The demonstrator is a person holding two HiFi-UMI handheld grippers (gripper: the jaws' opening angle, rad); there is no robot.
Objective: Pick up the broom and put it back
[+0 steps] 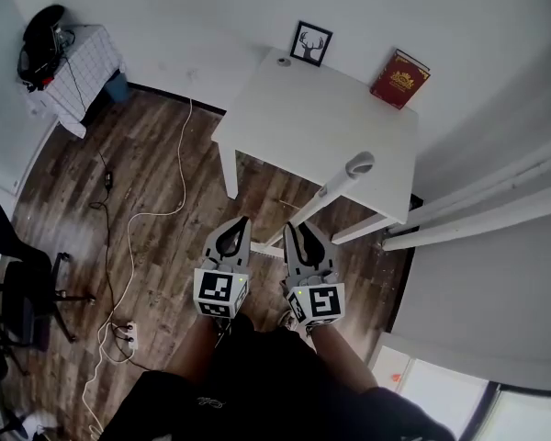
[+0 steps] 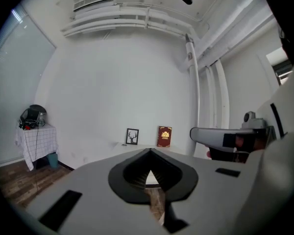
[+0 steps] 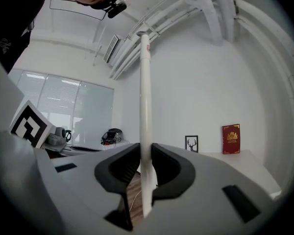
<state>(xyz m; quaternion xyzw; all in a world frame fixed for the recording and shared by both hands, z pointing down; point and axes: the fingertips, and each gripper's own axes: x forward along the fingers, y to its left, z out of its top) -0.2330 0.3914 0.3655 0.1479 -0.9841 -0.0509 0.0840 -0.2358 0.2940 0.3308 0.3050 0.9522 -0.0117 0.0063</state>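
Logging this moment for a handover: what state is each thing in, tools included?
Broom handle: held, roughly upright.
Right tool: shut on the broom handle.
Left tool: shut, empty.
Red book: closed, standing upright.
Framed picture: standing upright.

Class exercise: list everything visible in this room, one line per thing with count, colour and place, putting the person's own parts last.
long white broom handle: one, white, slanting in front of the table
square white table: one, white, by the wall
framed deer picture: one, black frame, table's back edge
red hardcover book: one, red, table's back right corner
checked-cloth side table: one, white, far left
black office chair: one, black, left edge
white cable: at least one, white, on the wooden floor
left gripper: one, grey, shut, empty
right gripper: one, grey, shut on the broom handle
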